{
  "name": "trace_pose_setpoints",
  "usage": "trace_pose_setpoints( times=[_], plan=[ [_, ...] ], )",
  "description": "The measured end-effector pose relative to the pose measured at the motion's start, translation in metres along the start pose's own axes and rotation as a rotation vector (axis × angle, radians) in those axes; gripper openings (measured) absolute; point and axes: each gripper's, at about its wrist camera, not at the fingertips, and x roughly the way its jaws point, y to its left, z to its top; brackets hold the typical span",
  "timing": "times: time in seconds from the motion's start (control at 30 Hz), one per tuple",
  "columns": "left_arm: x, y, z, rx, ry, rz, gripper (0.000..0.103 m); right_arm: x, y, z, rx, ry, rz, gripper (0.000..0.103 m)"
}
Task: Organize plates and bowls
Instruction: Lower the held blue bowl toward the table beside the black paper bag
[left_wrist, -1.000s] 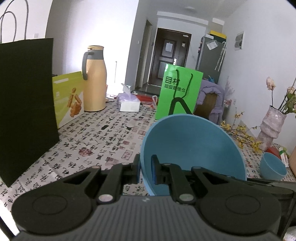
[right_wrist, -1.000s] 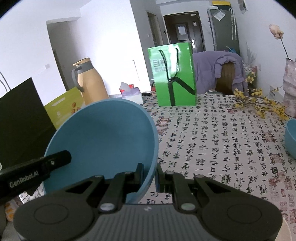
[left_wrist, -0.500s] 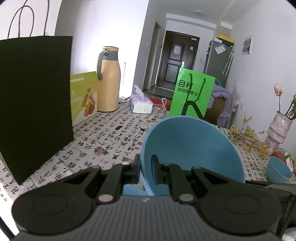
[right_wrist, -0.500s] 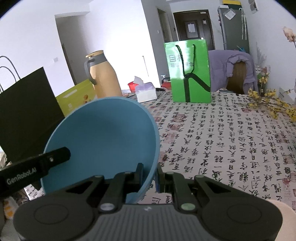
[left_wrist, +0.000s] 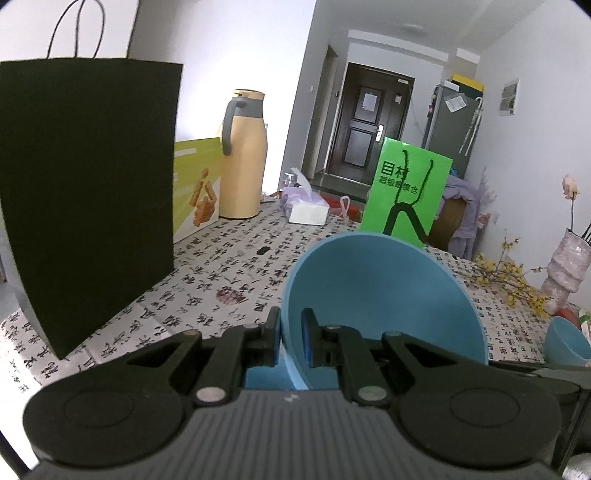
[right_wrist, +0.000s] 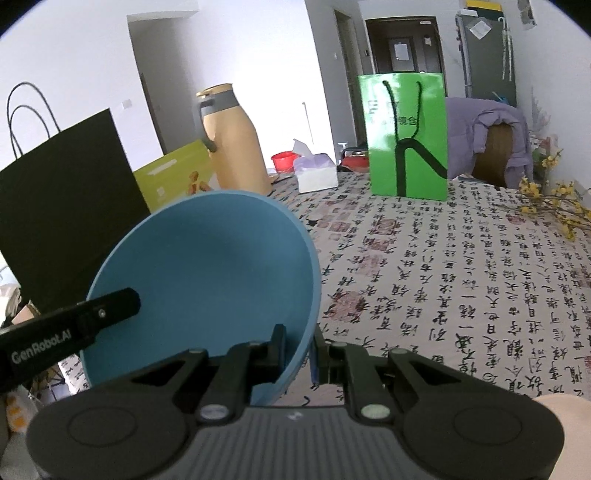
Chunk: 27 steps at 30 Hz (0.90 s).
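Both hand-held grippers pinch the same large blue bowl (left_wrist: 384, 295) by opposite sides of its rim, holding it tilted above the surface (right_wrist: 461, 280) (a cloth printed with black characters). The left hand-held gripper (left_wrist: 290, 338) clamps the rim's left edge, one finger inside and one outside; the right hand-held gripper (right_wrist: 299, 349) clamps the right edge likewise. A smaller blue bowl (left_wrist: 567, 341) sits on the surface at far right, near a vase (left_wrist: 565, 271). A black bag (left_wrist: 88, 192), a flask (left_wrist: 243, 155) and a green bag (left_wrist: 406, 192) stand further back.
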Motion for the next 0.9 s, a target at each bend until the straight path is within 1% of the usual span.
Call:
trace_pose_setpoints(
  times=[0.4,0.63,0.9],
  plan=[
    [-0.002,0.029,-0.008,-0.037,0.024,0.031,0.012,0.012,0.024,-0.008,-0.049,0.044,0.023,0.013],
    [-0.003,0.039,-0.015,-0.047,0.041,0.040,0.012,0.016,0.033,-0.015,-0.078,0.064,0.028,0.013],
    [-0.006,0.045,-0.023,-0.060,0.055,0.043,0.012,0.017,0.042,-0.022,-0.128,0.065,0.015,0.015]
  ],
)
